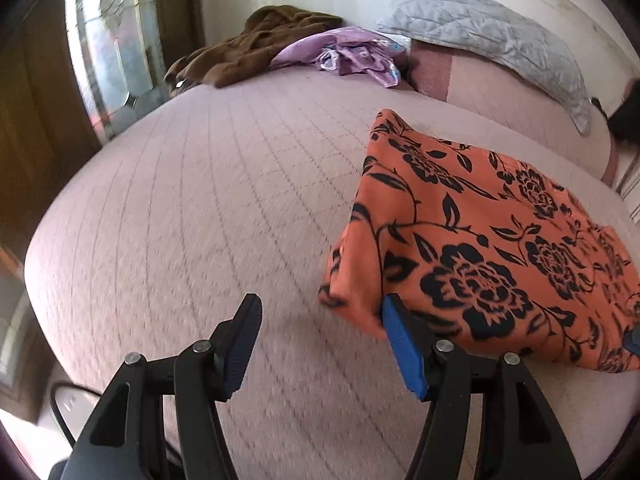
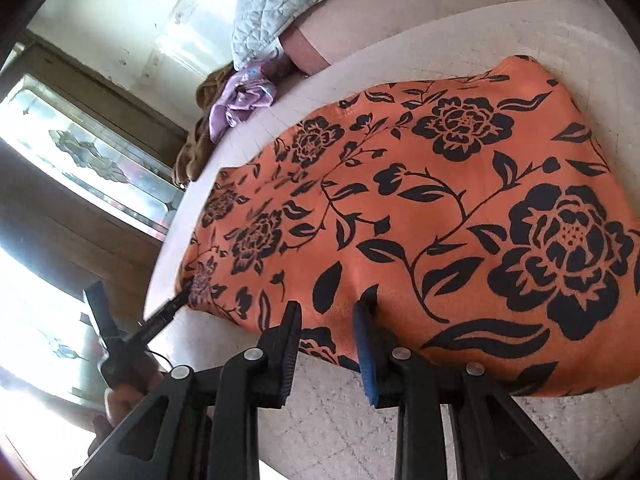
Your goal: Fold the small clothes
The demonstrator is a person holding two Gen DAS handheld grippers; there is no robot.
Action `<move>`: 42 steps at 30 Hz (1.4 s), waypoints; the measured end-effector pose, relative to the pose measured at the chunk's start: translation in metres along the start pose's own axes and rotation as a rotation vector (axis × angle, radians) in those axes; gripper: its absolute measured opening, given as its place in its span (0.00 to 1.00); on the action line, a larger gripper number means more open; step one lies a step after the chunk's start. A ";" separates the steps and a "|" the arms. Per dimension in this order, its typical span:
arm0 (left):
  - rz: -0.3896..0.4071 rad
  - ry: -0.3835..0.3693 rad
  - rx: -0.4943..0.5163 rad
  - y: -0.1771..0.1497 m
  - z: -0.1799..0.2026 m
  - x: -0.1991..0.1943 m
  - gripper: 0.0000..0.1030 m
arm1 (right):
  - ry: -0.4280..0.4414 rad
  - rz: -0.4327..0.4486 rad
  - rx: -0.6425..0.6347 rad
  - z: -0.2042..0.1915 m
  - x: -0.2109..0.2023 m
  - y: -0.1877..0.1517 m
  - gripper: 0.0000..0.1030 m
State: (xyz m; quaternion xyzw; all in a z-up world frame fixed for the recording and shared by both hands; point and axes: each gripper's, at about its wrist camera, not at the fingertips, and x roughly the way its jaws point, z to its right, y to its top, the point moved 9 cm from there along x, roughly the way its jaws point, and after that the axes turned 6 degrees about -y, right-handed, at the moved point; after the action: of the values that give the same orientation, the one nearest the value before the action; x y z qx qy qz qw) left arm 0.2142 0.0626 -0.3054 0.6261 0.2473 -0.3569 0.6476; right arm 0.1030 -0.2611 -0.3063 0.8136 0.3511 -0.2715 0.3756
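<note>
Left wrist view looks down over a bed [image 1: 168, 208] covered in a pale pink quilted spread, with the orange cloth [image 1: 480, 248], printed with black flowers and vines, lying folded on the right half of it. The left tool [image 1: 320, 344] stands released, its two fingers well apart over bare bedspread; its blue-padded finger [image 1: 404, 352] sits just at the near left corner of the orange cloth, and I cannot tell whether it touches the fabric. Nothing lies between the fingers. Far off at the head of the bed are a rumpled brown garment [image 1: 248, 48], a shiny purple garment [image 1: 344, 52] just beside it, and a grey quilted pillow [image 1: 488, 36] leaning against the wall. Right wrist view shows the same orange cloth [image 2: 420, 208] spread wide and flat across the bed [image 2: 400, 420], reaching from the near edge toward the purple garment [image 2: 240, 100] and brown garment [image 2: 196, 152]. The right tool [image 2: 328, 344] is at the near hem of the cloth, its fingers standing a moderate gap apart, with the hem running across between them; a small ridge of fabric rises at the blue pad, yet whether the pads truly pinch it I cannot tell. At the left of this view the left tool [image 2: 136, 304] points its tip at the cloth's far corner. A mirrored wardrobe door [image 2: 80, 152] stands beyond the bed.
</note>
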 end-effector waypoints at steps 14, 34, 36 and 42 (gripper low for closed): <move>0.155 0.139 0.246 0.009 0.067 -0.073 0.67 | 0.093 0.070 -0.014 -0.019 -0.017 0.015 0.30; 0.218 0.085 0.267 0.025 0.135 -0.109 0.68 | 0.174 0.102 0.005 -0.026 -0.039 0.021 0.30; 0.209 0.092 0.261 0.023 0.133 -0.106 0.68 | 0.173 0.098 -0.005 -0.028 -0.038 0.020 0.30; 0.184 0.106 0.242 0.020 0.126 -0.097 0.68 | 0.163 0.089 -0.003 -0.026 -0.036 0.017 0.30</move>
State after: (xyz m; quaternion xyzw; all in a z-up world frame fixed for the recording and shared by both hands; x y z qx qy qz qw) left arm 0.1534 -0.0479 -0.2066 0.7375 0.1780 -0.2897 0.5835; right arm 0.0990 -0.2611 -0.2592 0.8472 0.3446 -0.1869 0.3585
